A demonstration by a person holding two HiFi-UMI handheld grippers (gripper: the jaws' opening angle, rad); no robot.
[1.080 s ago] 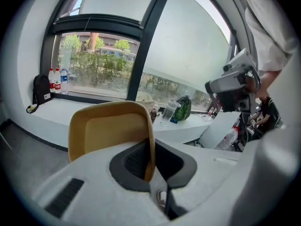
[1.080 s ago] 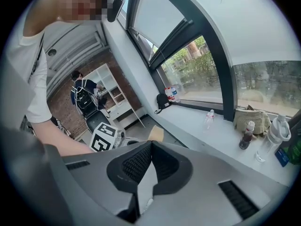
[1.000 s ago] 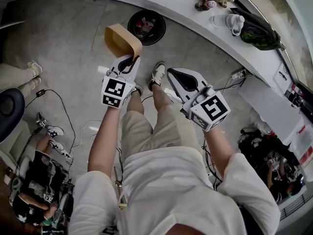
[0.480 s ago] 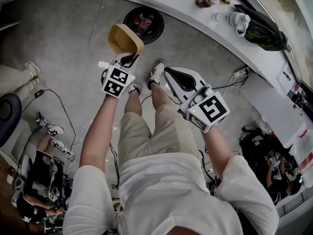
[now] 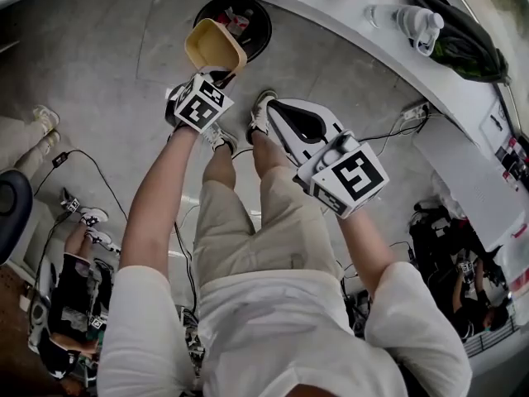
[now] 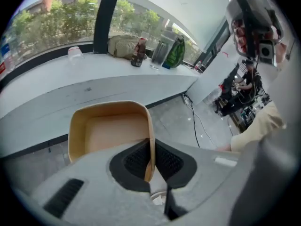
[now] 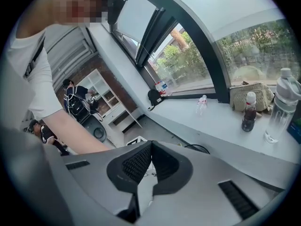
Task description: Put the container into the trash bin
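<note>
left gripper (image 5: 216,76) pinches the container (image 5: 213,45) by its wall near the trash bin (image 5: 265,31), ready to drop; right gripper (image 5: 276,114) closed on nothing

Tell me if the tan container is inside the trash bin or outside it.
Outside. The left gripper pinches one wall of the tan container, holding it near the black trash bin.
</note>
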